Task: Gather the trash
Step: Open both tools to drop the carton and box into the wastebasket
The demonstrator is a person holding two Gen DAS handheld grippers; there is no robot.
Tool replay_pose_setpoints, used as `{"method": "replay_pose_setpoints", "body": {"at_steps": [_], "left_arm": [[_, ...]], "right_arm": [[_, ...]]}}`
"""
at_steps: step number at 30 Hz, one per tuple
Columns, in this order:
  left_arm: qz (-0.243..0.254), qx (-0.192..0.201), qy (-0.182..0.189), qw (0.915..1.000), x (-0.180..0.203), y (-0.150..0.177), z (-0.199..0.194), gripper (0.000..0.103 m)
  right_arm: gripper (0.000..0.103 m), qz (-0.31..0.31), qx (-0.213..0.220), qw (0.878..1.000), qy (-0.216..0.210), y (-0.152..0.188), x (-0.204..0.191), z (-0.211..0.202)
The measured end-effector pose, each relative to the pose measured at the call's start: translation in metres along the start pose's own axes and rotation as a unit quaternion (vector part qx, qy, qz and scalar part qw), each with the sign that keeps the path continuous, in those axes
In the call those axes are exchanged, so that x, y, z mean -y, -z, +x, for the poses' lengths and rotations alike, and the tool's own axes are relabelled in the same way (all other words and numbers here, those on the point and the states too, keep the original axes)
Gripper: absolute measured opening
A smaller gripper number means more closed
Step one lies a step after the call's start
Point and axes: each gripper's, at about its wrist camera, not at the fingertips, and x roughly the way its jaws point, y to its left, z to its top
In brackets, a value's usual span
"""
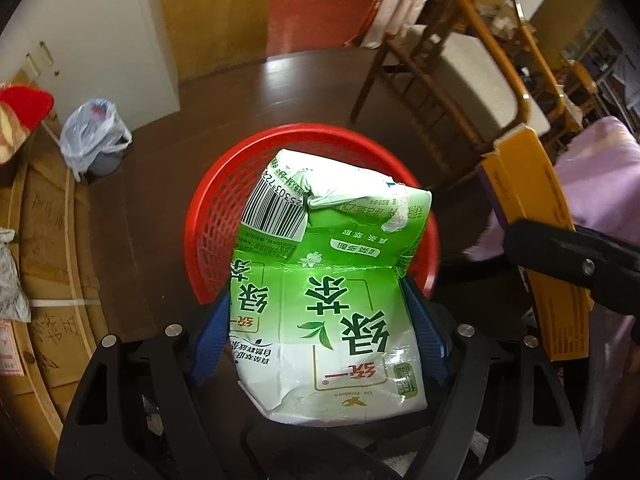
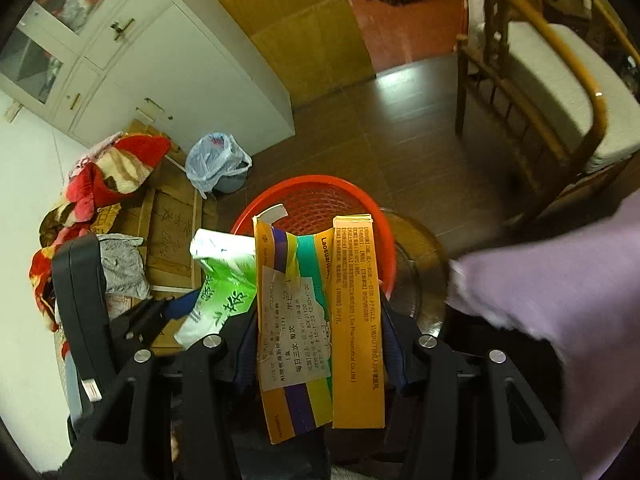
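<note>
Both pieces are already over the red basket (image 1: 224,216) on the floor, so I'd centre each inside the rim, then let go, left side first so they don't tangle. The left hand-held gripper (image 1: 320,320) sits fairly wide, its blue pads clamped on the crumpled green tea carton (image 1: 332,280), which hangs right above the basket mouth. The right hand-held gripper (image 2: 320,340) is about half open, pinching the flattened orange medicine box (image 2: 356,320), its top over the basket's near rim.
</note>
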Motion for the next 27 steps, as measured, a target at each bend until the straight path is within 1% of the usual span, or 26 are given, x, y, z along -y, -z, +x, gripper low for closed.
{"method": "replay_pose_setpoints", "body": {"at_steps": [5,8,10,11,13,16,19,23,27], "left_arm": [[-0.010,-0.013,-0.011,0.9998,-0.005,-0.005,0.020,0.077],[-0.011,-0.017,-0.021,0.9996,-0.006,-0.007,0.027,0.077],[-0.013,-0.019,-0.026,0.9994,-0.006,-0.009,0.032,0.077],[-0.014,-0.021,-0.030,0.9992,-0.007,-0.009,0.035,0.077],[-0.019,-0.028,-0.038,0.9987,-0.010,-0.010,0.040,0.077],[-0.021,-0.032,-0.040,0.9985,-0.010,-0.010,0.041,0.078],[-0.020,-0.034,-0.046,0.9981,-0.010,-0.011,0.041,0.080],[-0.018,-0.024,-0.050,0.9983,-0.009,-0.011,0.032,0.081],[-0.014,-0.015,-0.046,0.9987,-0.004,-0.010,0.017,0.081]], "right_arm": [[0.053,0.004,-0.023,1.000,0.004,-0.014,-0.003,0.040],[0.054,0.007,-0.031,0.999,0.009,-0.020,0.001,0.054],[0.059,0.008,-0.033,0.999,0.013,-0.023,0.003,0.061],[0.060,0.008,-0.034,0.999,0.016,-0.025,0.004,0.065],[0.065,0.007,-0.034,0.999,0.012,-0.028,0.004,0.070],[0.071,0.010,-0.024,1.000,0.011,-0.029,0.007,0.066],[0.071,0.013,-0.020,1.000,0.004,-0.028,0.010,0.059],[0.071,0.015,-0.014,1.000,0.003,-0.024,0.015,0.046],[0.071,0.006,0.003,1.000,0.008,-0.013,0.013,0.022]]}}
